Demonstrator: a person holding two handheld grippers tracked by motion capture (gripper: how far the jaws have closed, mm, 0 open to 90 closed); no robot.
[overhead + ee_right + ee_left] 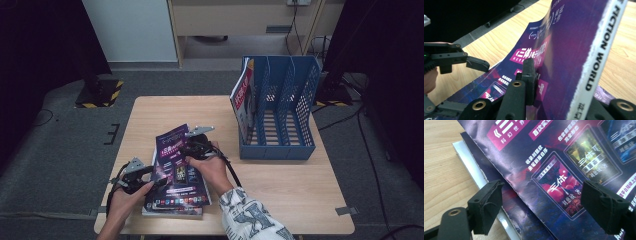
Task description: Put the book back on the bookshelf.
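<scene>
A purple magazine (176,150) tops a small stack (172,209) at the front left of the wooden table (280,185). My right gripper (196,146) is shut on the magazine's far spine edge; in the right gripper view that gripper (549,87) holds the white spine (599,50) raised and the cover curls. My left gripper (150,176) is at the stack's left edge. In the left gripper view its jaws (544,205) stand wide open just above the cover (554,157), with nothing clamped between them.
A blue file rack (280,130) stands at the right back of the table, with one magazine (243,95) upright in its leftmost slot. A white-edged magazine (469,162) lies under the purple one. Bare wood lies left of the stack.
</scene>
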